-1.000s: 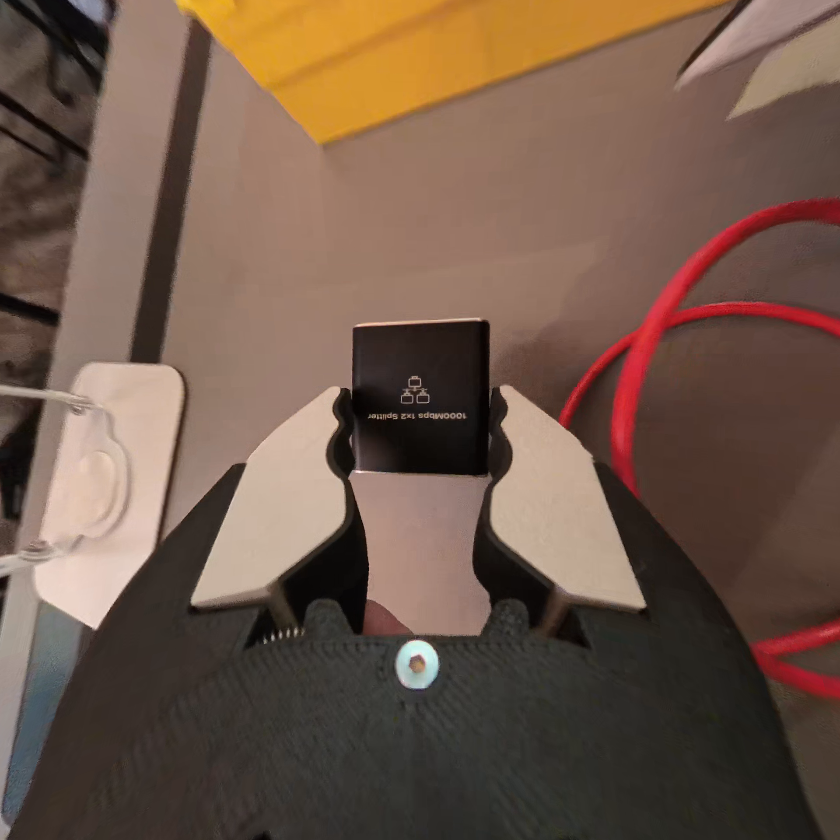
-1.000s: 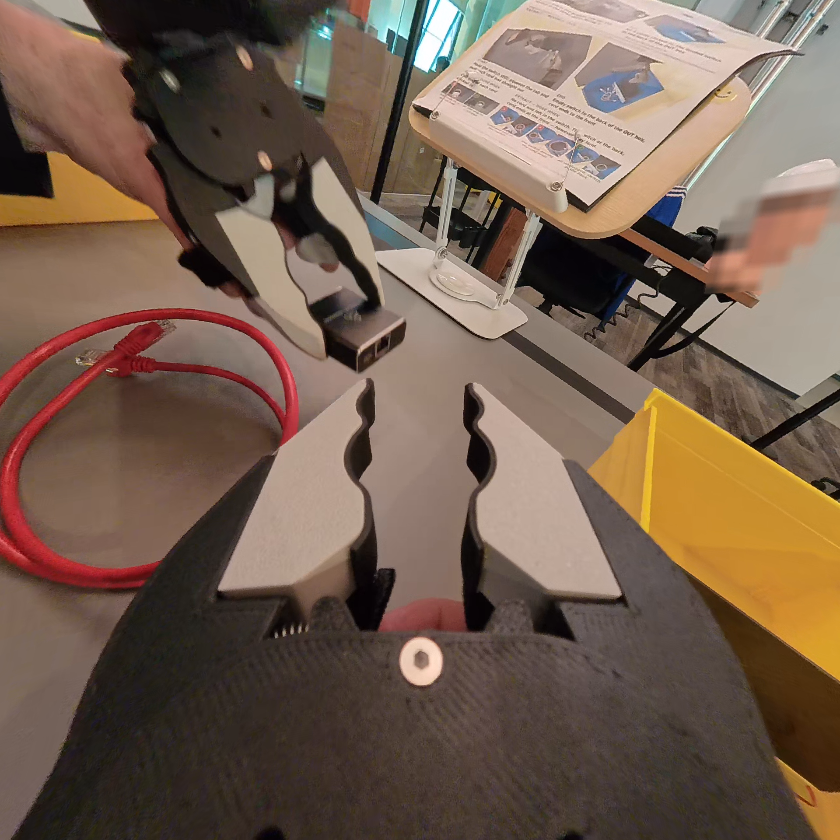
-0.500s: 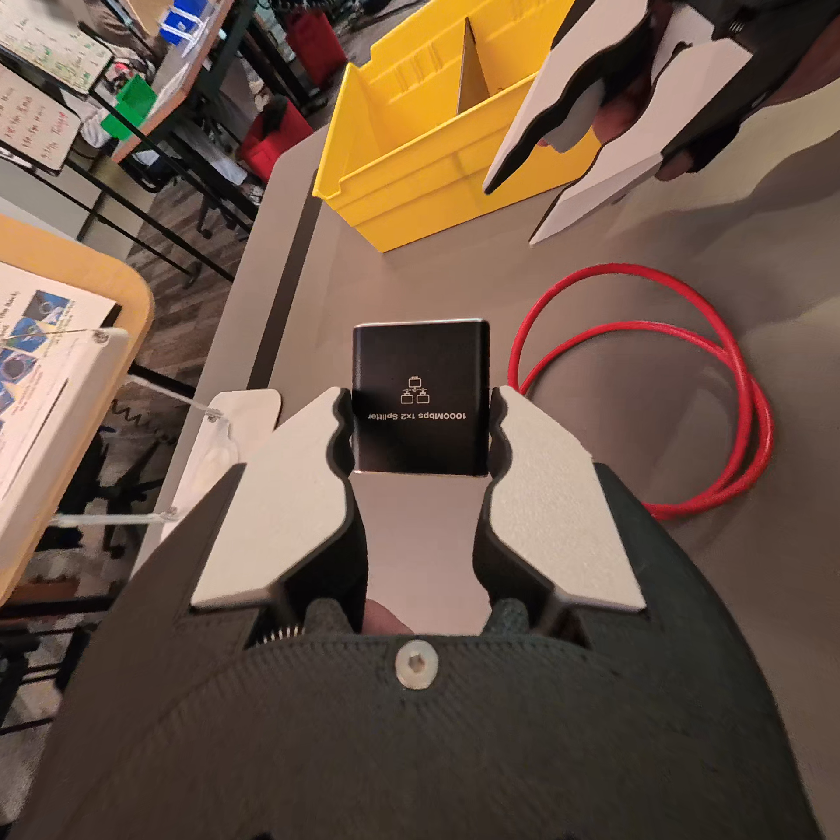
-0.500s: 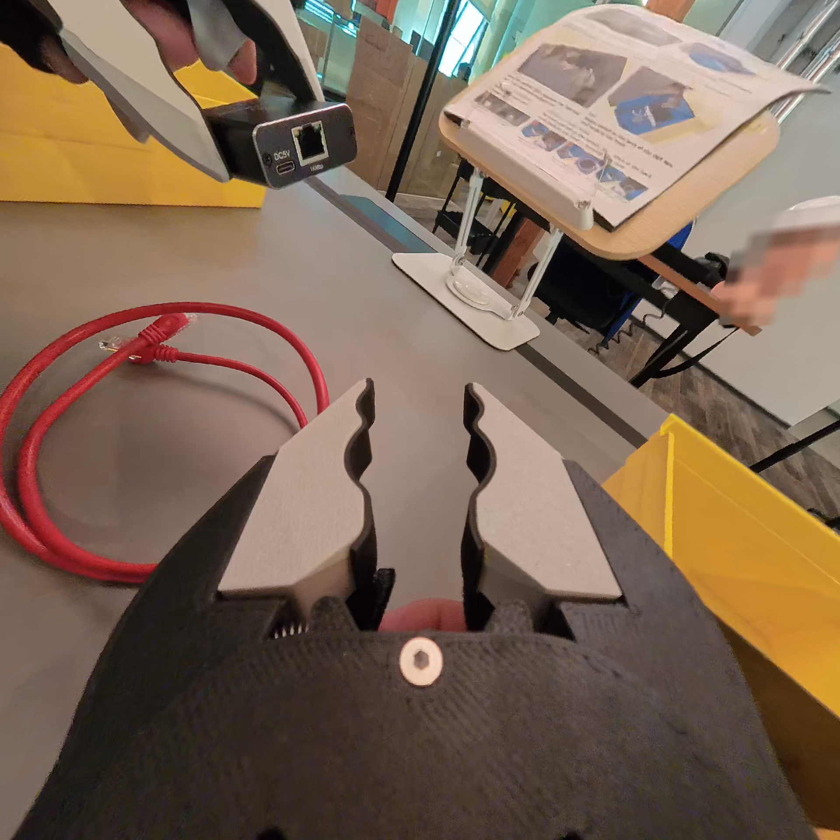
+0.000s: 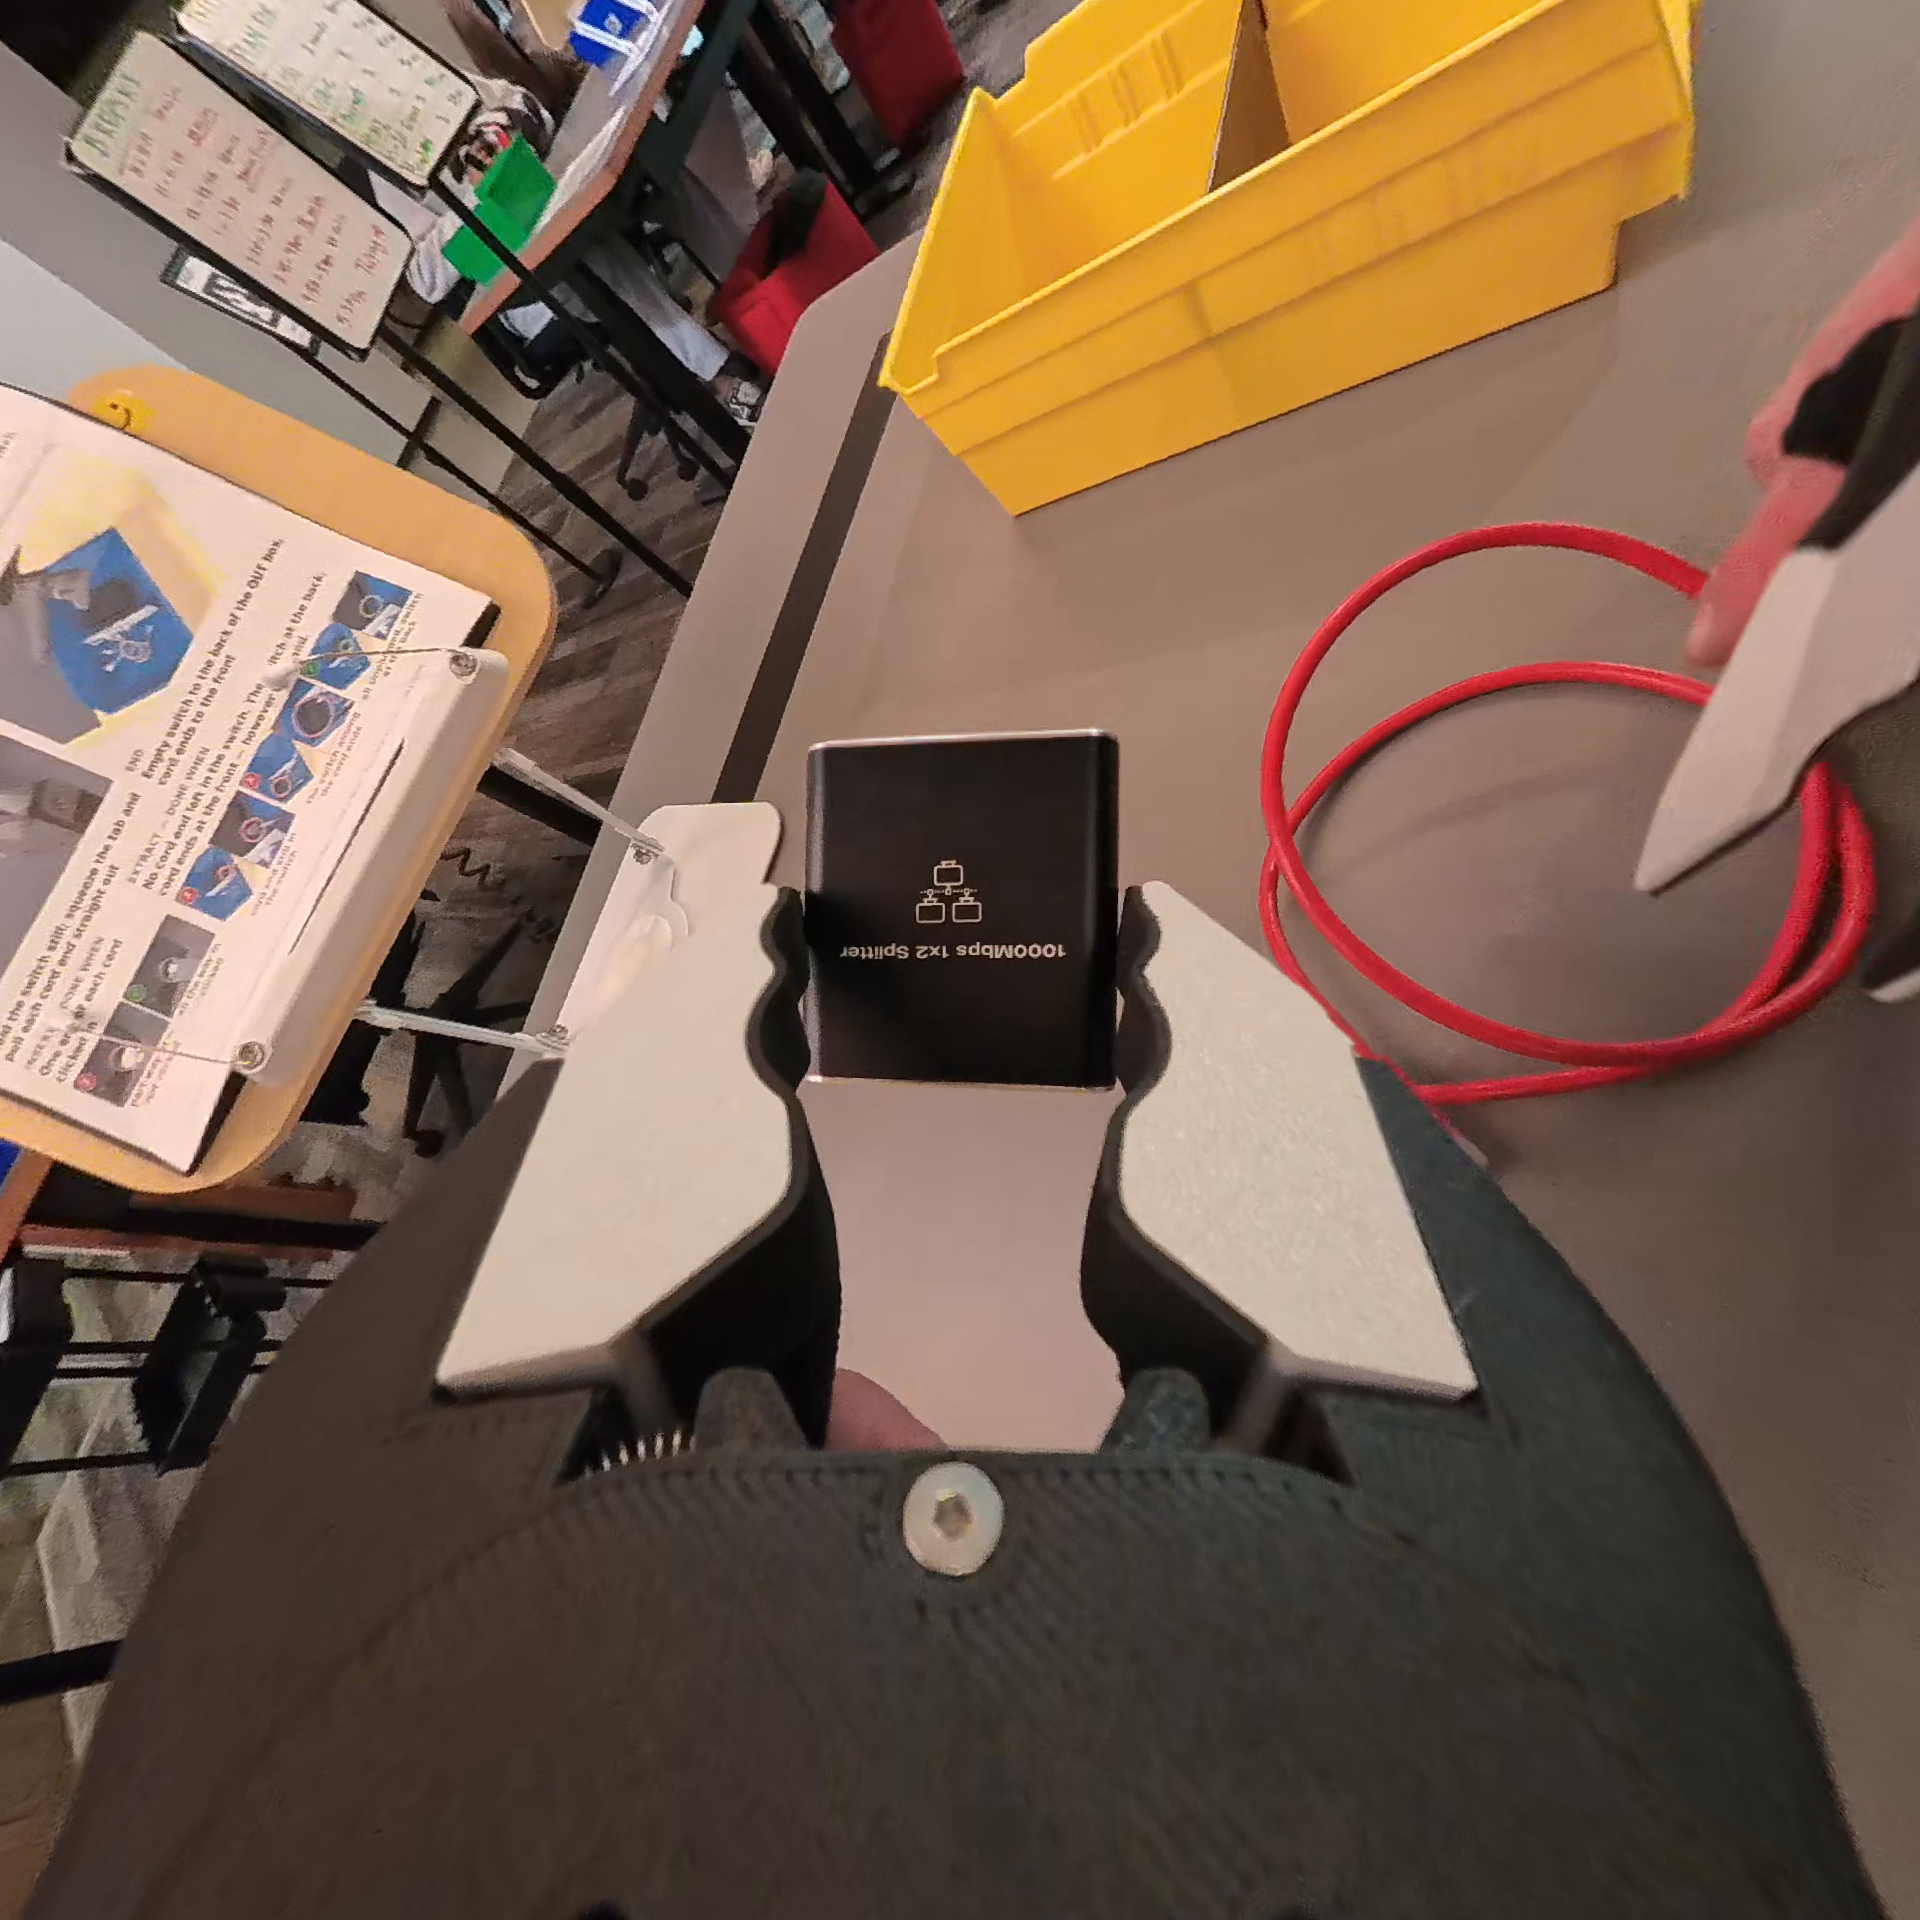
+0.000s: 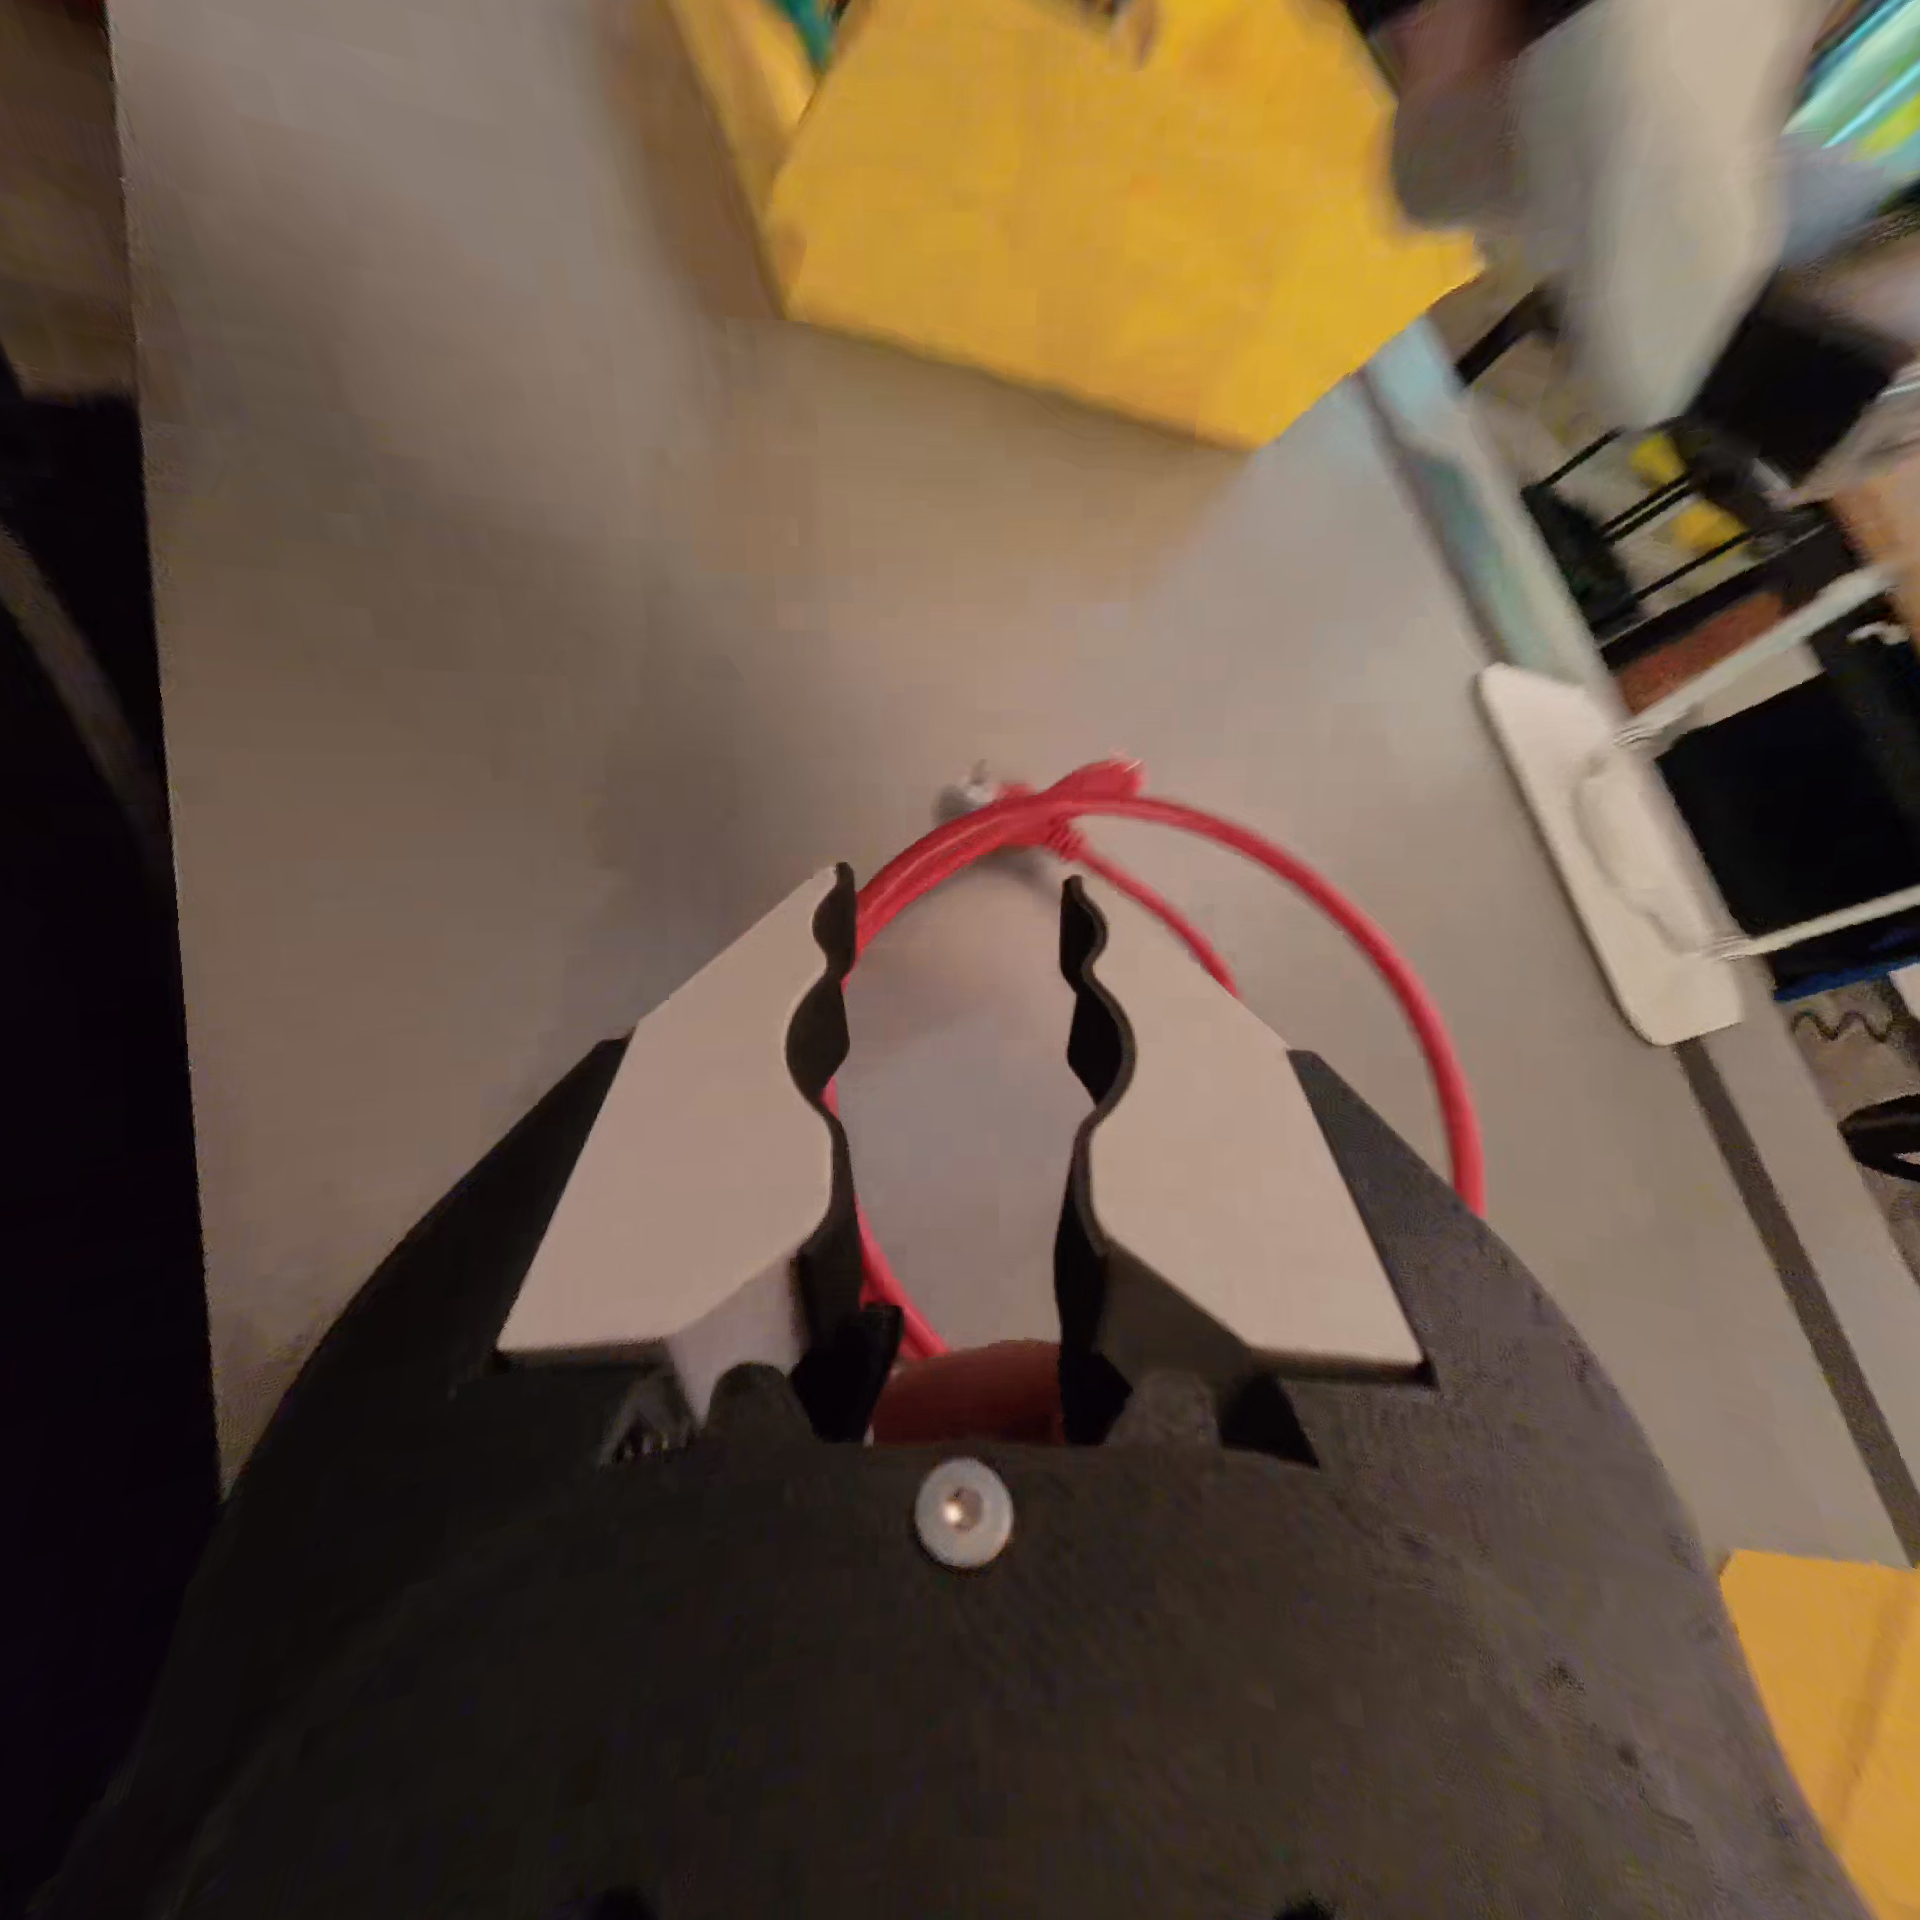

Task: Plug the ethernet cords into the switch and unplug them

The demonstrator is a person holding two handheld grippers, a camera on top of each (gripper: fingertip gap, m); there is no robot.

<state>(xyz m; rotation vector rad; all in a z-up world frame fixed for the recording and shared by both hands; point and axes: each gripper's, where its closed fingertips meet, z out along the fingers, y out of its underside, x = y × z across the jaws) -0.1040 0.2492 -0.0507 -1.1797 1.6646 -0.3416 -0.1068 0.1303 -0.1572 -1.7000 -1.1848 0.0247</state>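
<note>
Grey and matte, the tabletop point(image 5: 1091, 644) carried a yellow plastic divided bin point(image 5: 1278, 249) toward one o'clock in the left wrist view and a loosely coiled red ethernet cord point(image 5: 1558, 821) at about three o'clock. A wooden stand with a printed instruction sheet point(image 5: 197, 769) stood off the table edge at nine o'clock.

The left gripper point(image 5: 961, 914) was clamped on the small black rectangular switch point(image 5: 961, 904), its jaws pressing the two long sides, so the box's long axis ran straight out along the fingers, toward twelve o'clock. The ports were not visible from that camera; they were judged to sit on an end face.

The right gripper point(image 6: 956, 883) was parted and empty, tipped down over the coil. In its own blurred view the red cord point(image 6: 1382, 966) looped from eleven o'clock round to four o'clock of the fingertips, and the two plug ends point(image 6: 1091, 784) lay crossed just beyond the tips at twelve o'clock, apart from both fingers. The plugs seemed to point across the finger line rather than along it, though the blur left that uncertain.

The right gripper was much the nearer to the plugs, so the pickup looked to be its job: a short push forward and down. The cord appeared limp and likely to drag its coil when lifted.
</note>
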